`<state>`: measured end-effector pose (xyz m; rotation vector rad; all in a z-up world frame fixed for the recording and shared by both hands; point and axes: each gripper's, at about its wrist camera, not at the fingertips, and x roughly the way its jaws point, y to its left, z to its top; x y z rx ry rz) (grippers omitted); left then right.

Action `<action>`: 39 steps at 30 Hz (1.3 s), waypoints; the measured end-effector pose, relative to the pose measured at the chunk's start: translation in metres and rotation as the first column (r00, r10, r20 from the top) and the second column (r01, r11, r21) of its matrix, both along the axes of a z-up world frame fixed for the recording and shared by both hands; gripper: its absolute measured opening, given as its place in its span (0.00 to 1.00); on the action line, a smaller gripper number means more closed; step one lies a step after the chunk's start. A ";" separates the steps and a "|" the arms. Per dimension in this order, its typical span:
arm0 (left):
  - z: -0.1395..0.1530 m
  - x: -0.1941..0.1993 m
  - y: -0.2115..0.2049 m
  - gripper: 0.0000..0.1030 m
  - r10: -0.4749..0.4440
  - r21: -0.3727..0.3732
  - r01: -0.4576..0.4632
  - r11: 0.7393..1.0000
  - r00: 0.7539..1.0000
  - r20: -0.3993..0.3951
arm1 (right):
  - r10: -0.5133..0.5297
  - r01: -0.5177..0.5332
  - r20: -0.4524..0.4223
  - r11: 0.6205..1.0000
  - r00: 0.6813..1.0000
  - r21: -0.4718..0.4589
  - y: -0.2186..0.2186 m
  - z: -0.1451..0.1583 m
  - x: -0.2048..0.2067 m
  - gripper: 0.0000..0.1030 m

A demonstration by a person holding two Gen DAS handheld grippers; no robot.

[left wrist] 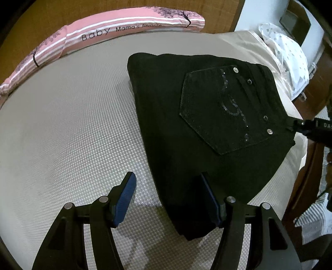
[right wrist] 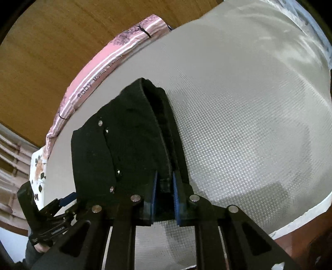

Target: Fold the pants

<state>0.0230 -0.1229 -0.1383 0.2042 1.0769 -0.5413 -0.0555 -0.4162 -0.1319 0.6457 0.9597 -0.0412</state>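
A: We begin at the right gripper (right wrist: 165, 187). Its blue pads are clamped on a folded edge of the black pants (right wrist: 132, 133); cloth fills the gap between them.

B: Agreed. The left gripper (left wrist: 169, 197) stands released, pads wide apart. One pad hangs over bare mattress (left wrist: 68, 116), the other over the near corner of the pants (left wrist: 207, 116). We cannot tell whether that pad touches the cloth.

A: The pants lie folded on the textured mattress, back pocket (left wrist: 224, 110) and rivets facing up.

B: In the left wrist view, the right gripper (left wrist: 311, 126) enters at the frame edge, mostly cut off, at the waistband corner.

A: Beyond, a pink striped bolster (left wrist: 116, 29) runs along the wooden headboard (left wrist: 51, 12); its lettering is partly cut off. A dotted pillow (left wrist: 286, 52) sits at the mattress corner.

B: Black cloth swallows the seams; layers underneath are hidden.
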 end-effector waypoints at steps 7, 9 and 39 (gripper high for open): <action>0.002 0.008 0.005 0.67 0.038 -0.017 -0.039 0.999 0.999 -0.022 | -0.017 0.018 -0.017 0.999 1.000 0.033 -0.005 0.001 0.001 0.25; 0.006 0.009 0.007 0.67 0.056 -0.017 -0.057 0.998 0.998 -0.015 | -0.037 0.037 -0.018 0.999 0.999 0.006 -0.005 0.004 -0.001 0.39; 0.001 0.049 0.029 0.67 0.105 -0.265 -0.169 0.949 0.966 -0.238 | 0.166 -0.165 0.004 0.978 0.986 0.125 -0.025 -0.015 0.046 0.58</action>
